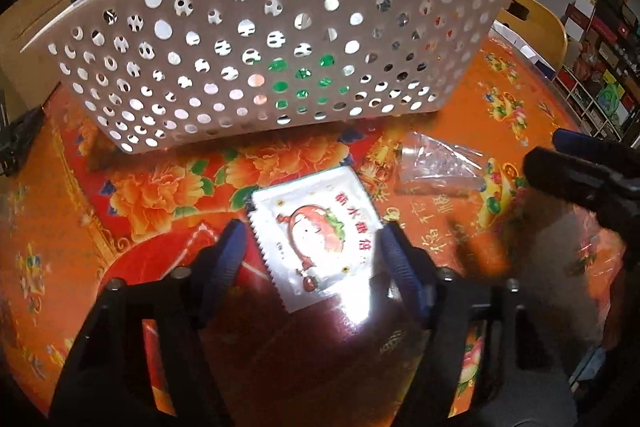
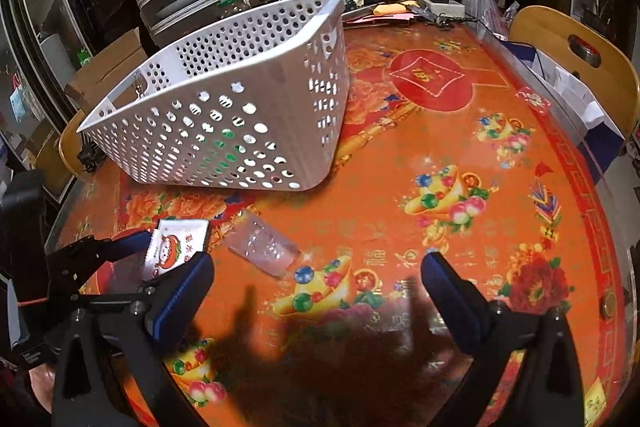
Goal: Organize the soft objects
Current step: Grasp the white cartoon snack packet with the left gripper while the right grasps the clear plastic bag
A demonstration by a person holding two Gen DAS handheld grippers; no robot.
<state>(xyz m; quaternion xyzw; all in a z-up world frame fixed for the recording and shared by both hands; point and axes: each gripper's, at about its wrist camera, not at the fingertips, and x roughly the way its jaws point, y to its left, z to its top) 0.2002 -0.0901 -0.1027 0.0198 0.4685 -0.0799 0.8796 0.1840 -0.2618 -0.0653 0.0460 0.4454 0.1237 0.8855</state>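
White sachet (image 1: 316, 239) flat on orange table (image 2: 400, 219), left gripper (image 1: 312, 251) straddling it, contact unclear; right gripper (image 2: 316, 291) spread, empty; perforated basket (image 1: 256, 39) beyond.

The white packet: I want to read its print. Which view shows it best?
The left wrist view: the white packet lies large and central there. The right wrist view shows it small, at the left edge, partly hidden.

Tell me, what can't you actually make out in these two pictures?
- Basket contents: left wrist view, its perforated wall hides all but green glimpses through the holes.
- Clear bag contents: both views, too glary and small.
- Whether the left gripper pads press the white sachet: the pads sit at its edges, contact unclear.
- Sachet's small print: blurred, glare.
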